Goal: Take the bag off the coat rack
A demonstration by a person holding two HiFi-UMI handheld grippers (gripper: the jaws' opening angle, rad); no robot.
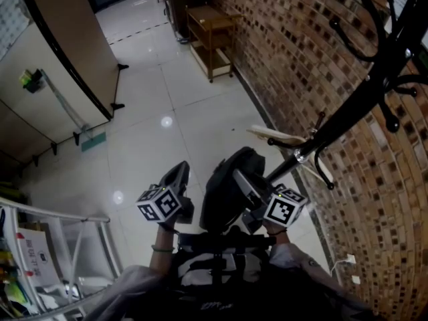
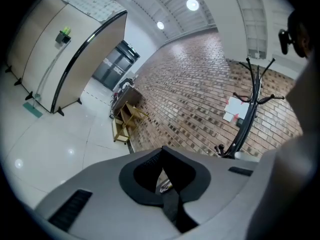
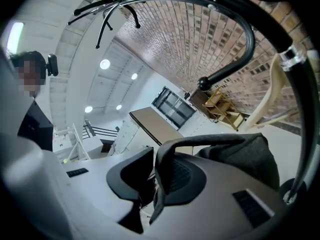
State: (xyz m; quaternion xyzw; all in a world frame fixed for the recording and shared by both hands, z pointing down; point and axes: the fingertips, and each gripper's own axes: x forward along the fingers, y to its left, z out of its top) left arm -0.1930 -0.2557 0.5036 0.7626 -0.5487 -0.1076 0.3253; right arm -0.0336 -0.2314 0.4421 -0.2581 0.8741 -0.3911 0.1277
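Observation:
A dark grey bag [image 1: 224,187] hangs beside the lower part of the black coat rack [image 1: 348,105], just in front of me. My right gripper [image 1: 239,180] is shut on the bag's strap [image 3: 200,143], which loops up out of the jaws in the right gripper view; the bag's body [image 3: 252,156] lies to the right of the gripper [image 3: 156,166]. A curved rack hook [image 3: 235,64] arches right above the strap. My left gripper [image 1: 180,171] is held left of the bag, apart from it. Its jaws [image 2: 162,156] are shut with nothing between them. The coat rack [image 2: 248,115] stands ahead of it.
A brick wall [image 1: 301,45] runs along the right, with a wooden shelf unit [image 1: 208,29] against it farther off. A curved beige partition [image 1: 67,45] stands at left on the white tiled floor [image 1: 154,132]. A metal railing [image 1: 53,214] is at lower left. A pale wooden piece [image 1: 277,136] sits on the rack.

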